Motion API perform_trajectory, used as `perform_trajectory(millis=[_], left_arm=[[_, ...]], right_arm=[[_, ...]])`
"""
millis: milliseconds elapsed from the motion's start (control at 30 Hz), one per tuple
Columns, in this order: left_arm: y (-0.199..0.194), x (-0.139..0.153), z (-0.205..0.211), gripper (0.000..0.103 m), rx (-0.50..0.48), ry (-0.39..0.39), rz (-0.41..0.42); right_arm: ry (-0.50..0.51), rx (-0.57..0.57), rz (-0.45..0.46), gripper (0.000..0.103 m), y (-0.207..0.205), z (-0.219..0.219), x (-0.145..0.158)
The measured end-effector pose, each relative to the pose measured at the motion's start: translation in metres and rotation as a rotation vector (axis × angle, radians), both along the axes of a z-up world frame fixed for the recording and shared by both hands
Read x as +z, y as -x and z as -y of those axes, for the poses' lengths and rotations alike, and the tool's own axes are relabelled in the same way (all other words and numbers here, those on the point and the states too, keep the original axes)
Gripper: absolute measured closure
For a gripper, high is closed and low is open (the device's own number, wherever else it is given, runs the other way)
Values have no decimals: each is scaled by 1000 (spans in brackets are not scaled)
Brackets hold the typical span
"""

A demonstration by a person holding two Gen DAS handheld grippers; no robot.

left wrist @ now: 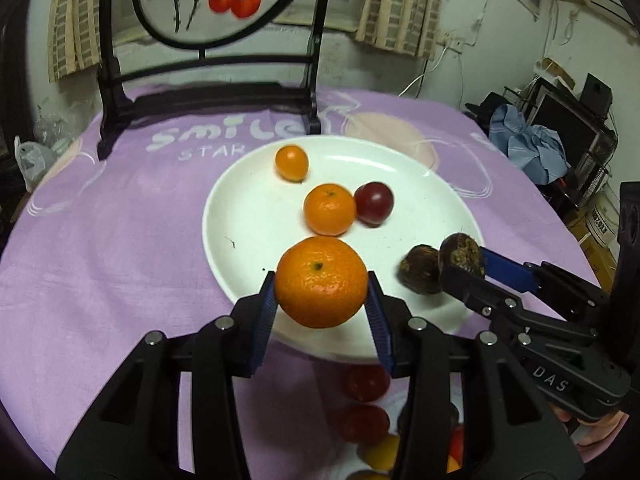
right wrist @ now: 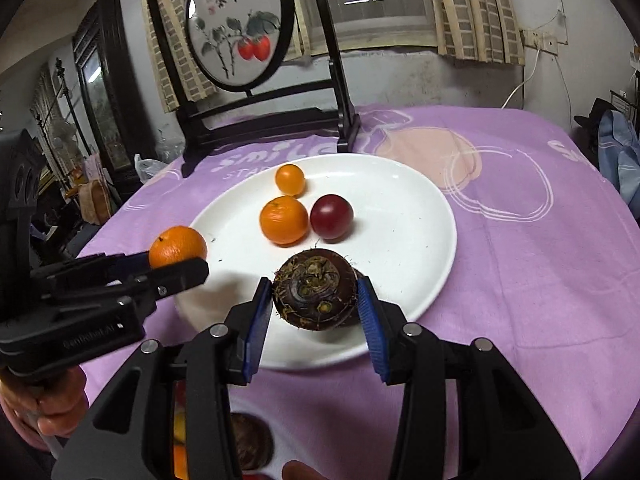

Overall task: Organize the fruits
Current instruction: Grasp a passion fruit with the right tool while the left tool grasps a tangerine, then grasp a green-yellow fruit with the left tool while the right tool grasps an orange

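My left gripper [left wrist: 321, 286] is shut on a large orange mandarin [left wrist: 321, 282] and holds it over the near rim of a white plate [left wrist: 420, 200]. It also shows in the right wrist view [right wrist: 178, 246]. My right gripper [right wrist: 314, 294] is shut on a dark brown water chestnut [right wrist: 316, 294] above the plate's [right wrist: 408, 240] near edge. On the plate lie a smaller mandarin [left wrist: 329, 209], a small orange fruit [left wrist: 292, 162], a dark red fruit [left wrist: 374, 203] and a second brown chestnut [left wrist: 420, 269].
A black wooden stand with a round painted screen [left wrist: 208, 0] stands on the purple cloth [left wrist: 100, 240] behind the plate. Several red and yellow fruits [left wrist: 366, 416] lie on the cloth below my left gripper. Clutter sits off the table's right side.
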State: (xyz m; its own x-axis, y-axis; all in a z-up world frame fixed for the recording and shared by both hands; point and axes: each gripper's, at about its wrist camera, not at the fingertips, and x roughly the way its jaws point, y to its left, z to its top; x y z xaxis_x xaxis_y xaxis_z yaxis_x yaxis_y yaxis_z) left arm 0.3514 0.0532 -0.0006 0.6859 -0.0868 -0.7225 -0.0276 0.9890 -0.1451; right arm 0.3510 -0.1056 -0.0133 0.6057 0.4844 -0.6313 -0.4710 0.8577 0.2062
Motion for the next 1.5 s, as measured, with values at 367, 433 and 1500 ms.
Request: perform_trajectory(millis=[367,433,1500], left_arm=[[27,25,-9,11,91,-55,97],[49,37,-14,4,108,-50,147],[123,0,-55,2,261,-56,27]], right_arm=[[-40,71,42,47,32,10,27],[-39,83,54,47,45,14,30],[84,313,-184,47,166,32,-18]])
